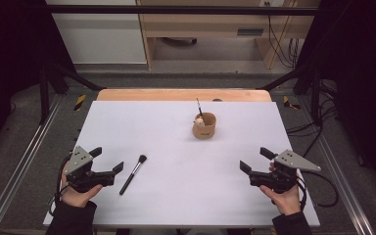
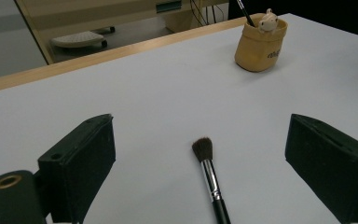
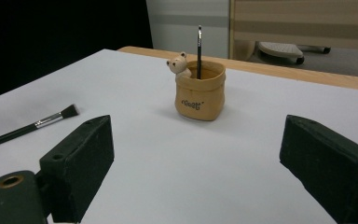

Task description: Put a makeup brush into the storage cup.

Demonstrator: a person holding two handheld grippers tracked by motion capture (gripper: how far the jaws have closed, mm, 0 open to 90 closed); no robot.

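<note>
While both hands rest low, the left gripper (image 1: 108, 160) gapes empty beside the brush (image 1: 133, 174); the right gripper (image 1: 255, 160), also wide and empty, faces the cup (image 1: 205, 126).

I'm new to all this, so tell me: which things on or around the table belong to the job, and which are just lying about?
Part of the job:
- black-handled makeup brush lying on the table
- tan pouch-shaped holder with a little bear
- thin black brush standing in it

Just lying about:
- wooden desk behind
- black cables

even, soft overhead light falls on the white table (image 1: 176, 196), which reads bright without glare. shadows are faint and short, a pale one beside the tan pot (image 3: 200, 93). the room's edges sink into near-black. the high view is slightly soft and grainy; near black claw parts blur at the frame bottoms.
</note>
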